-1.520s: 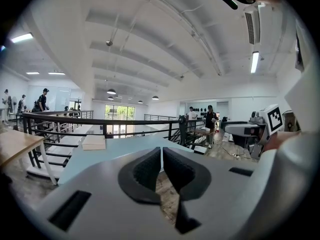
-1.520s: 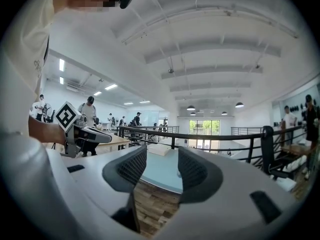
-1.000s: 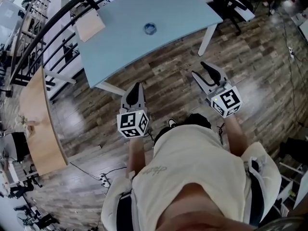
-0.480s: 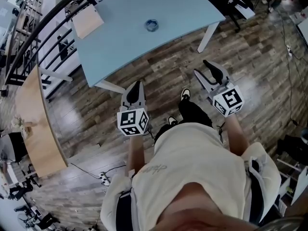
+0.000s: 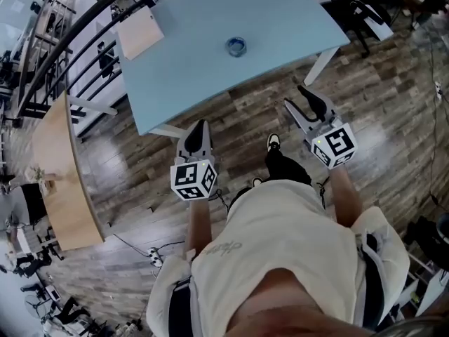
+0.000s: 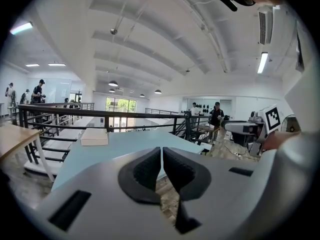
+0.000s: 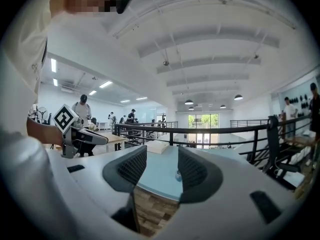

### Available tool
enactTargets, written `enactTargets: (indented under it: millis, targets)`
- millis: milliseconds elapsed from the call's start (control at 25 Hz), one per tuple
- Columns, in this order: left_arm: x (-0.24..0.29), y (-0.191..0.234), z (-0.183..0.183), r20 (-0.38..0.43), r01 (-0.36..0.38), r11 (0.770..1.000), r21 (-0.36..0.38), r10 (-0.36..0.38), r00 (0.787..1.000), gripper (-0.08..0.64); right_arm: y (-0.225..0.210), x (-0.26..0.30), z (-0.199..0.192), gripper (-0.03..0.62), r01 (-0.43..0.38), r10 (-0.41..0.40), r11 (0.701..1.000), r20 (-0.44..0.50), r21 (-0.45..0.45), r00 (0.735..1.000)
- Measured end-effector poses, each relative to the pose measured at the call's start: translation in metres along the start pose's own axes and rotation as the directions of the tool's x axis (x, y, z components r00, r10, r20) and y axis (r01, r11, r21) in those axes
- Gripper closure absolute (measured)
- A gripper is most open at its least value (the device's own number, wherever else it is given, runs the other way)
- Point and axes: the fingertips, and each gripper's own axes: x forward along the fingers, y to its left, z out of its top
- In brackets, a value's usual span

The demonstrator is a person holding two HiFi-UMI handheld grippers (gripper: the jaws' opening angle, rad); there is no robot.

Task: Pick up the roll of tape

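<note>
We hold the left gripper (image 6: 161, 169) with jaws nearly pressed together, empty. The right gripper (image 7: 162, 169) has its jaws spread and empty, framing the roll of tape (image 7: 178, 175) well ahead on the pale blue tabletop (image 5: 280, 20). We judge this the approach: next we close in and lower. Plank floor (image 5: 245, 111) lies below, a railing (image 7: 225, 130) beyond.

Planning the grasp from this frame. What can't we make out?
- roll of tape: head view, too small to tell its width or core; right gripper view, partly behind the right gripper's pad.
- table: far edge cut off by the head view's top.
- tan flat item on the table: too small to identify.
</note>
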Motion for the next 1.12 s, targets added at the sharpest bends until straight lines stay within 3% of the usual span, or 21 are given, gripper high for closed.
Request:
enactTargets:
  millis: [480,760,1120]
  targets:
    - [0.105,0.009,0.038,-0.003,-0.086,0.996,0.023,0.086,0.996,0.531,-0.101,0.084,0.009,0.4,-0.085,0.085,0.996,0.014,-0.001,0.996]
    - [0.142,0.014,0.049,0.02,-0.163,0.986,-0.034,0.164,0.986,0.531,-0.126,0.112,0.004,0.4,-0.162,0.162,0.987,0.003,0.008,0.987]
    - [0.156,0.019,0.049,-0.012,-0.191,0.982,-0.014,0.191,0.982,0.531,-0.14,0.137,0.0,0.411,-0.2,0.2,0.979,-0.003,0.034,0.98]
